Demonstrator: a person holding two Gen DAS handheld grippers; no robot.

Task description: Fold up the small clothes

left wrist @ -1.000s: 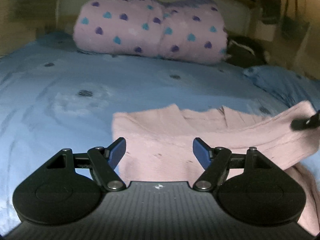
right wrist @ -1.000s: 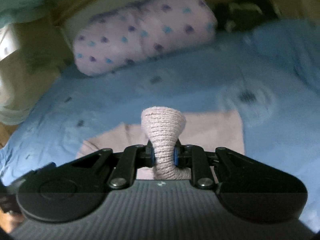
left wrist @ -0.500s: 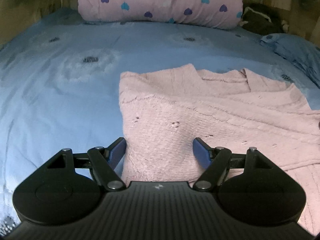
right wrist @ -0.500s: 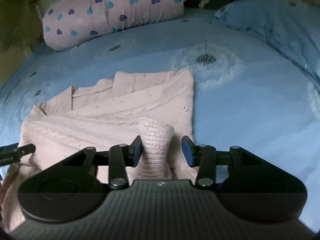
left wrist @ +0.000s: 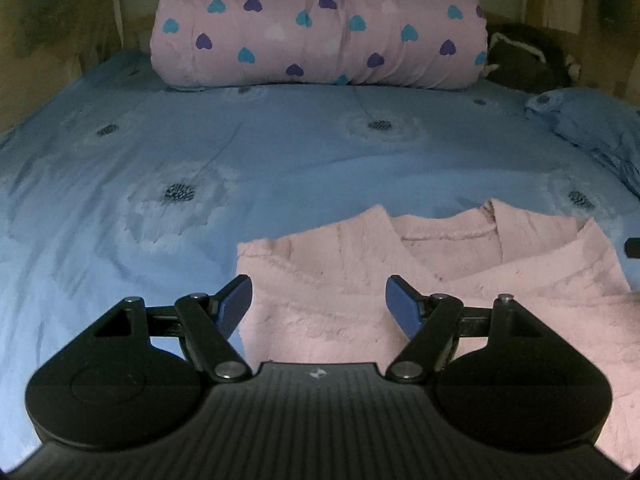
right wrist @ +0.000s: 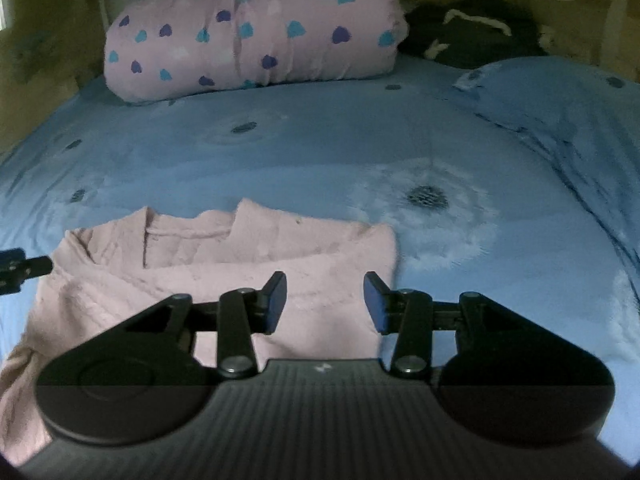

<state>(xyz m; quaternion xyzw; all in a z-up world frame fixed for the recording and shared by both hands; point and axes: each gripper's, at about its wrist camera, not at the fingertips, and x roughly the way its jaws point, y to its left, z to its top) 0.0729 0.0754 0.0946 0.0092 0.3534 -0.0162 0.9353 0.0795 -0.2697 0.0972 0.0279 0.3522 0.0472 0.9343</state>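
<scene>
A small pink knitted sweater (left wrist: 400, 264) lies flat on the blue bedsheet (left wrist: 280, 160), collar away from me, with a sleeve folded across its front. My left gripper (left wrist: 319, 300) is open and empty, hovering over the sweater's left part. My right gripper (right wrist: 325, 298) is open and empty above the sweater's right part (right wrist: 224, 264). The tip of the right gripper shows at the right edge of the left wrist view (left wrist: 633, 247), and the left gripper's tip shows at the left edge of the right wrist view (right wrist: 20, 268).
A rolled pink quilt with hearts (left wrist: 320, 28) lies at the head of the bed. A dark bundle (left wrist: 524, 60) and a blue pillow (left wrist: 592, 128) sit at the back right. Walls close in at the left.
My right gripper opened and let go of the sweater's sleeve, which now lies folded across the sweater. Both grippers have drawn back a little from the garment.
</scene>
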